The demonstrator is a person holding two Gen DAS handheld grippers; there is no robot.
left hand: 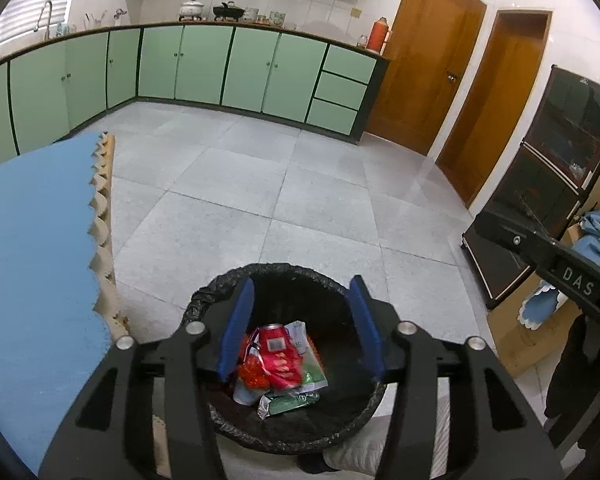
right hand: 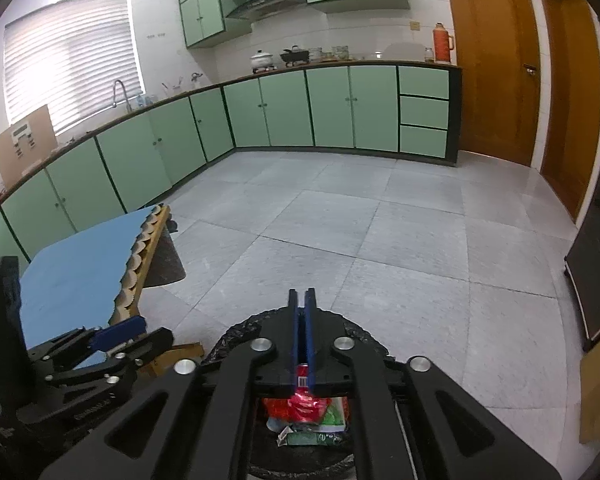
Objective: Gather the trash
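A round bin with a black liner (left hand: 284, 270) stands on the floor beside the table. Inside lie a crushed red can (left hand: 278, 354), a white and green wrapper (left hand: 290, 398) and other crumpled trash. My left gripper (left hand: 302, 328) hangs over the bin with its blue fingers wide apart and nothing between them. In the right wrist view the bin rim (right hand: 236, 334) shows under my right gripper (right hand: 302, 300), whose blue fingers are pressed together and empty. The red can (right hand: 304, 394) and the wrapper (right hand: 312, 438) lie below it. The left gripper (right hand: 112, 338) shows at the left.
A low table with a blue top (left hand: 32, 240) stands left of the bin. Green kitchen cabinets (left hand: 204, 64) line the far wall. Two wooden doors (left hand: 420, 60) and a dark glass cabinet (left hand: 548, 168) are at the right, with a cardboard box (left hand: 520, 344) beside it.
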